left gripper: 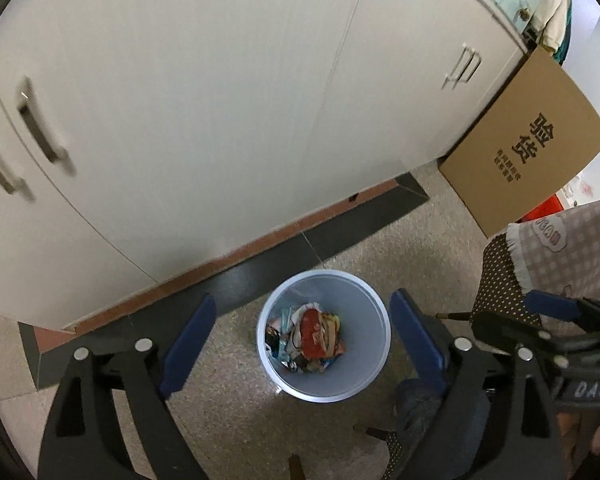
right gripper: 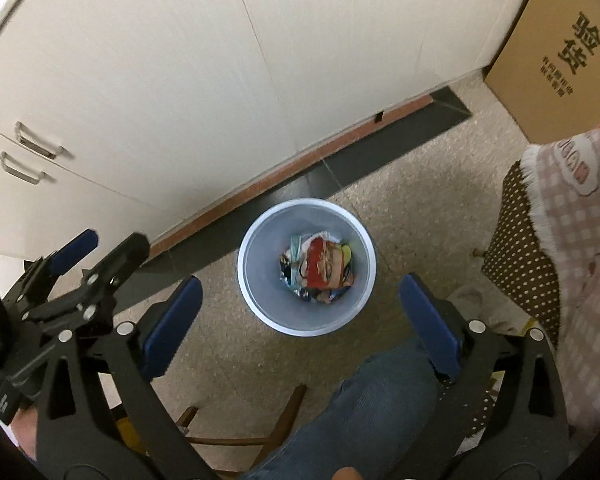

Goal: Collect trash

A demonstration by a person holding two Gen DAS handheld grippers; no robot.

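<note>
Cream-white laminate cabinet doors [left gripper: 220, 100] fill the back of both views, with metal handles [left gripper: 40, 132] on the drawers at the left, and a reddish skirting strip with a dark band running along their foot. Speckled beige floor [left gripper: 228, 360] spreads below. A brown cardboard box [left gripper: 532, 148] with dark printed characters stands on the floor at the right, against the cabinet. Near it hangs a pink checked cloth [right gripper: 580, 240] with a white fringe, lying over brown fabric with pale dots. A leg in blue jeans [right gripper: 364, 408] shows at the bottom of the right wrist view.

The pale blue trash bin [right gripper: 256, 300] stands upright on the floor, just in front of the dark band, with crumpled wrappers [right gripper: 320, 266] piled at its bottom, one red and white uppermost.

The left claw [left gripper: 300, 344] and right claw [right gripper: 300, 320] both hang above the bin, blue pads spread wide, nothing between them.
</note>
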